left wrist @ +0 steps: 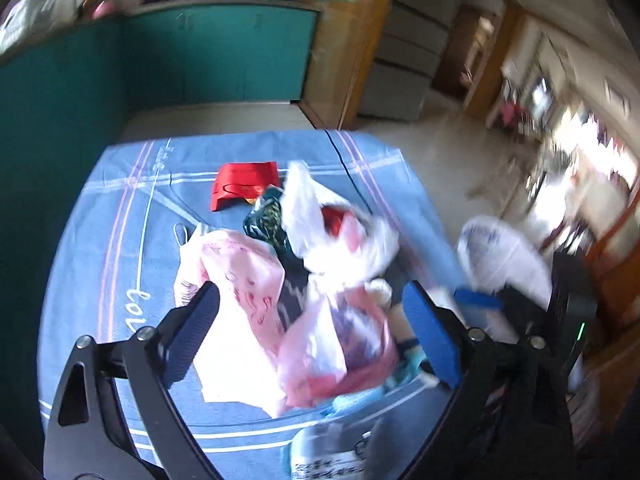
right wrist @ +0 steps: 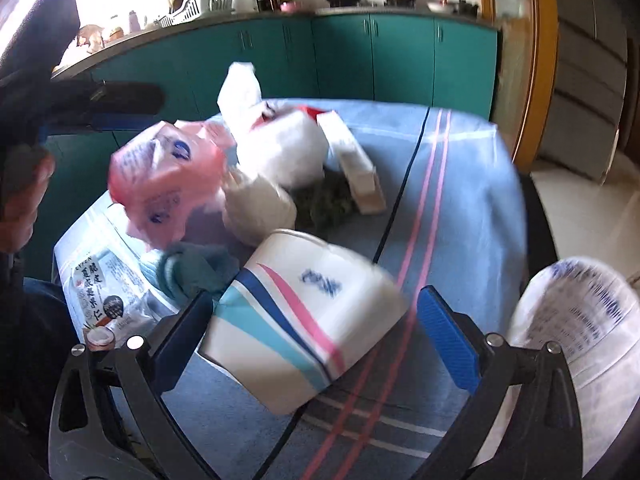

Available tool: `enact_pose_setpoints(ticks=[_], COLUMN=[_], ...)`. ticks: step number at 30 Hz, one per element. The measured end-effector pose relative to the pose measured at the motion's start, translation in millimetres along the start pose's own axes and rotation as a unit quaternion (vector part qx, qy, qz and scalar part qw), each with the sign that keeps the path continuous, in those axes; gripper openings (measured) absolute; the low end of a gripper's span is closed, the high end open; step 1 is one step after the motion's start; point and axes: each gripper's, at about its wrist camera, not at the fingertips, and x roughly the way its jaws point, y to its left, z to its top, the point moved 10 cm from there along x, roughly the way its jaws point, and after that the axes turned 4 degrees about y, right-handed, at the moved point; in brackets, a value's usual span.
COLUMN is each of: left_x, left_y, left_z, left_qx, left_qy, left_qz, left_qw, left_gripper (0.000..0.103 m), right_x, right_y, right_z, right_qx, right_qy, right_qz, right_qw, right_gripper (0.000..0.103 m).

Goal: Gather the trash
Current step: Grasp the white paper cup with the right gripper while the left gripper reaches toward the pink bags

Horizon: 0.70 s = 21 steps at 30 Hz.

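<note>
A heap of trash lies on a table with a blue cloth [left wrist: 100, 216]: pink plastic bags [left wrist: 248, 276], a white bag [left wrist: 320, 216], a dark wrapper [left wrist: 268, 216] and a red packet [left wrist: 244, 184]. My left gripper [left wrist: 312, 320] is open above the pink bags, one finger on each side. In the right wrist view my right gripper [right wrist: 312, 316] is open around a white paper bowl [right wrist: 300, 320] with blue, pink and teal stripes, lying on its side. Behind it are a pink bag [right wrist: 168, 184], a white bag [right wrist: 276, 148] and a white box [right wrist: 356, 164].
A white printed bag [right wrist: 580, 320] hangs at the table's right edge. A printed packet [right wrist: 104, 292] and teal cloth [right wrist: 188, 268] lie at the left. Teal cabinets [right wrist: 340, 56] with a cluttered counter stand behind the table. The other gripper and hand [right wrist: 24, 184] are at far left.
</note>
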Motion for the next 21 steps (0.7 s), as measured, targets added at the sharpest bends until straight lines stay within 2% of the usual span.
enact_pose_setpoints(ticks=[2, 6, 12, 16, 21], left_x=[3.7, 13.1, 18.8, 21.5, 16.9], left_y=[-11.9, -24.8, -17.8, -15.9, -20.0], left_z=[-9.1, -23.7, -30.3, -31.9, -30.8], left_qx=[0.044, 0.088, 0.087, 0.083, 0.088], left_qy=[0.003, 0.010, 0.024, 0.027, 0.017], left_qz=[0.015, 0.027, 0.043, 0.045, 0.038], left_qw=[0.9989, 0.9957, 0.9950, 0.9952, 0.9953], left_gripper=[0.093, 0.093, 0.091, 0.068, 0.057], right_x=[3.2, 5.2, 12.1, 9.4, 9.5], right_y=[0.0, -4.6, -23.4, -36.0, -35.7], right_z=[-1.5, 0.0, 8.8, 4.9, -0.6], right_qx=[0.013, 0.018, 0.033, 0.042, 0.030], right_qy=[0.011, 0.008, 0.000, -0.002, 0.005], right_qz=[0.016, 0.014, -0.001, -0.009, -0.027], right_qw=[1.000, 1.000, 0.999, 0.999, 0.999], right_gripper=[0.098, 0.084, 0.083, 0.088, 0.088])
